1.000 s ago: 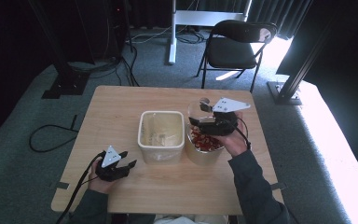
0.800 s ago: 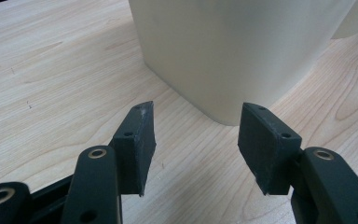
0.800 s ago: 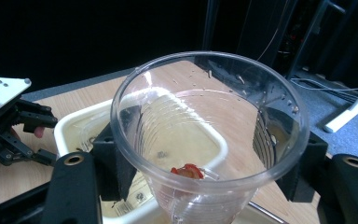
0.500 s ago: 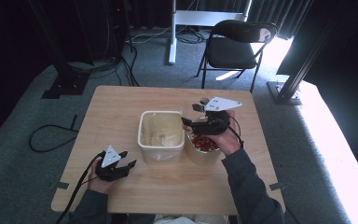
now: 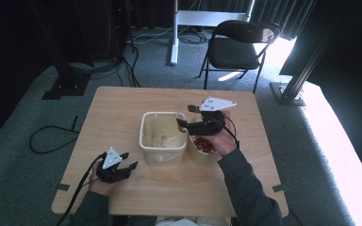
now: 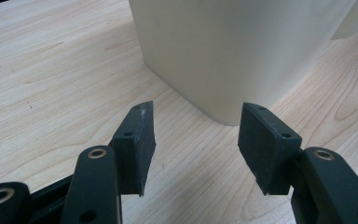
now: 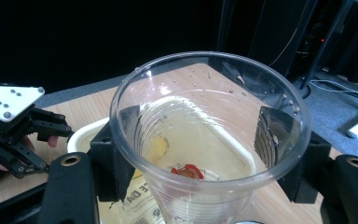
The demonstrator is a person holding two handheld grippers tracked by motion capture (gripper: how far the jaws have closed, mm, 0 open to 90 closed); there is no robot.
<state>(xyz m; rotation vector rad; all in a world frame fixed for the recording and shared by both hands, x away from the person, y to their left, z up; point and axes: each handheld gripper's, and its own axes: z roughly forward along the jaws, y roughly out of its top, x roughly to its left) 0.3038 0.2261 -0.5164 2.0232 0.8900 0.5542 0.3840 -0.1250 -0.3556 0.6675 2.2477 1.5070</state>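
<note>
My right gripper (image 5: pixel 186 117) is over the right rim of a cream square container (image 5: pixel 162 154). It is shut on a clear plastic cup (image 7: pixel 209 140), with a pad on each side of the cup wall. These jaws have just been opening a little with the cup still between them. A small red piece (image 7: pixel 187 171) lies at the cup's bottom. Under the right hand stands a bowl (image 5: pixel 199 157) of red pieces. My left gripper (image 5: pixel 129 160) rests on the table at the front left. It is open and empty (image 6: pixel 196 135), facing the container's corner (image 6: pixel 223 51).
The wooden table (image 5: pixel 122 103) has bare wood at its back and left. Behind it stand a black folding chair (image 5: pixel 240 47) and a white desk leg (image 5: pixel 173 33). Cables lie on the grey floor (image 5: pixel 52 141) at the left.
My right gripper has carried the cup leftward, from above the bowl of red pieces to above the cream container's right rim. The left gripper has stayed put.
</note>
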